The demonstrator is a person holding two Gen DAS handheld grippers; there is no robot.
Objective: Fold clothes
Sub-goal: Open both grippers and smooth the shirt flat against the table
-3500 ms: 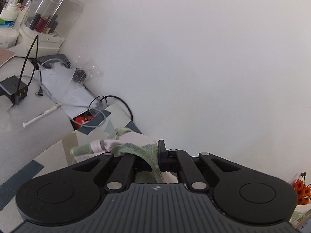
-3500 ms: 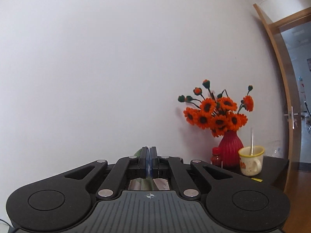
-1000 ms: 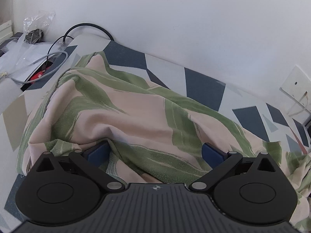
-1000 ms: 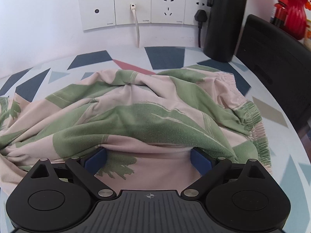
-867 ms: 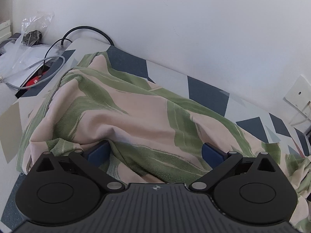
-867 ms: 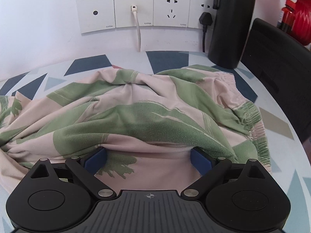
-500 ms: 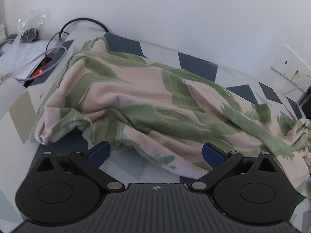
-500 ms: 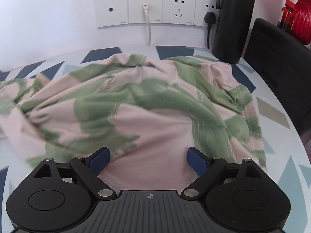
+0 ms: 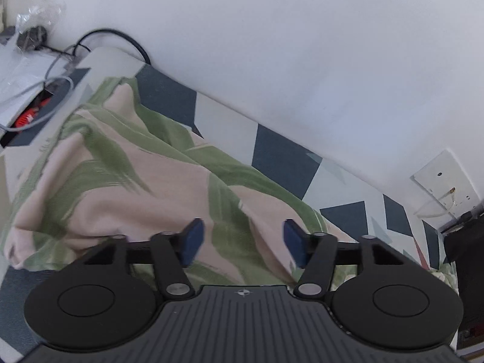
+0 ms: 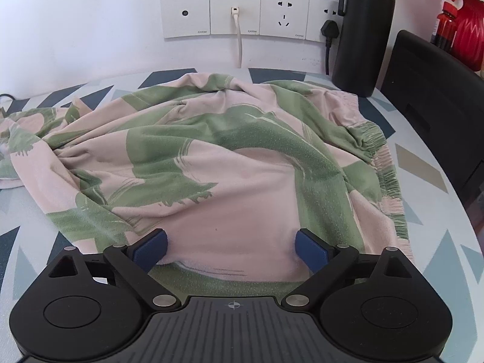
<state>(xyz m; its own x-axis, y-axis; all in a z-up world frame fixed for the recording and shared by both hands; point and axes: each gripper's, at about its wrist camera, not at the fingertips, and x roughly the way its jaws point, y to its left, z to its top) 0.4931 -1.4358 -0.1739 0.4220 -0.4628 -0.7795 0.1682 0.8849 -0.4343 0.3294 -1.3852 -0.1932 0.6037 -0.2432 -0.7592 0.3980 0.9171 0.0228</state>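
Garment spread rumpled on the patterned table, near the wall.
My left tool and right tool both gape wide over it, gripping nothing.

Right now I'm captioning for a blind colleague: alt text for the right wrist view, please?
A pink and green garment lies rumpled on a patterned table, with the open right tool at its near edge. Behind stand wall sockets and a black bottle.
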